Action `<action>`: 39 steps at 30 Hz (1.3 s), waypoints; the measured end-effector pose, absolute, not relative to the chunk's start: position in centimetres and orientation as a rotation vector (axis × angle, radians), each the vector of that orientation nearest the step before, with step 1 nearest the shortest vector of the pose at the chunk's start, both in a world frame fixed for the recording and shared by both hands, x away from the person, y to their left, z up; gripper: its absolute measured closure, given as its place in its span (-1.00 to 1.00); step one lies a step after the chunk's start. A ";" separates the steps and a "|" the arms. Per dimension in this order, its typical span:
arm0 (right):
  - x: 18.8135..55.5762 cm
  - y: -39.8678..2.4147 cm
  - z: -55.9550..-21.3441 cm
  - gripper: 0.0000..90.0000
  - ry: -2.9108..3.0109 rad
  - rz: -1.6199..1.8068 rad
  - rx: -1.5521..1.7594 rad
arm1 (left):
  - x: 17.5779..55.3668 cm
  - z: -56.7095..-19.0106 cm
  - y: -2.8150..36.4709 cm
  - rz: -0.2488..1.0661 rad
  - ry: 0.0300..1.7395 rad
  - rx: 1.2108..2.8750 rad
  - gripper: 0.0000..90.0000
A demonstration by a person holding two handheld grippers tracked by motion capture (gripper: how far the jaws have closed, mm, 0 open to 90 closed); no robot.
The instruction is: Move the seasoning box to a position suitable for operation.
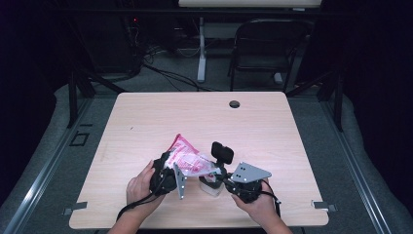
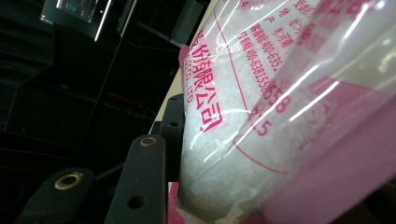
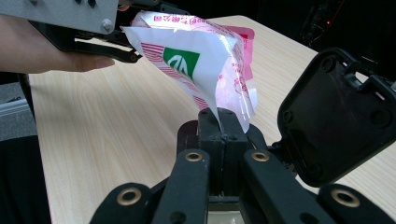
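Note:
A pink and white plastic bag of white grains hangs above the table between both grippers. My left gripper is shut on the bag's left side. In the left gripper view, the bag presses against the dark left jaw, and the other jaw is hidden behind it. My right gripper is shut on the bag's lower right corner. In the right gripper view, its jaws pinch the white edge of the bag. The other gripper and the hand holding it are at upper left.
A small clear container sits on the table under the right gripper. A black rounded square piece stands just right of the bag and looms large in the right gripper view. A chair stands beyond the table.

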State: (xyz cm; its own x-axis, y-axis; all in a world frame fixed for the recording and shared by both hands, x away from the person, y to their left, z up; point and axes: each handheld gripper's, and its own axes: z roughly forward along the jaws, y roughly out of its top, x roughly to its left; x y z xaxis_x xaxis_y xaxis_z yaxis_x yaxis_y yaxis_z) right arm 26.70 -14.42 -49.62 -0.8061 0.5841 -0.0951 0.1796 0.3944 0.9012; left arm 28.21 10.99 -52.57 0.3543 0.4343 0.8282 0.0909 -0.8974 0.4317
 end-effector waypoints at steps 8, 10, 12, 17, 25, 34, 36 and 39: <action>26.5 -14.6 -49.6 1.00 2.254 1.389 0.653 | 27.8 -52.2 10.9 1.588 0.443 2.291 0.49; 26.4 -14.6 -49.7 1.00 2.248 1.385 0.652 | 27.7 -52.2 10.8 1.607 0.434 2.285 0.49; 26.4 -14.7 -49.7 1.00 2.245 1.386 0.655 | 27.7 -52.2 10.7 1.619 0.431 2.283 0.49; 26.5 -14.6 -49.8 1.00 2.241 1.382 0.659 | 27.7 -52.1 10.8 1.635 0.423 2.284 0.49; 26.5 -14.7 -49.8 1.00 2.237 1.376 0.656 | 27.8 -52.0 10.7 1.649 0.407 2.283 0.49; 26.6 -14.7 -49.8 1.00 2.232 1.374 0.663 | 28.0 -52.0 10.5 1.654 0.409 2.300 0.49; 26.6 -14.7 -49.8 1.00 2.231 1.375 0.659 | 28.0 -51.9 10.5 1.667 0.396 2.297 0.49; 26.5 -14.8 -49.8 1.00 2.226 1.376 0.664 | 28.0 -51.8 10.3 1.682 0.392 2.297 0.50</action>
State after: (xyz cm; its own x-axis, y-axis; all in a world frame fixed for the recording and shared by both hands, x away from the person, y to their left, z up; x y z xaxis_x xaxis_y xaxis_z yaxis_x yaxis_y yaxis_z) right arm 26.54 -14.78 -49.80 -0.7891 0.6036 -0.1137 0.1681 0.3902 0.9052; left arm 28.02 10.34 -51.80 0.2903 0.3689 0.8830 0.0589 -0.9278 0.3683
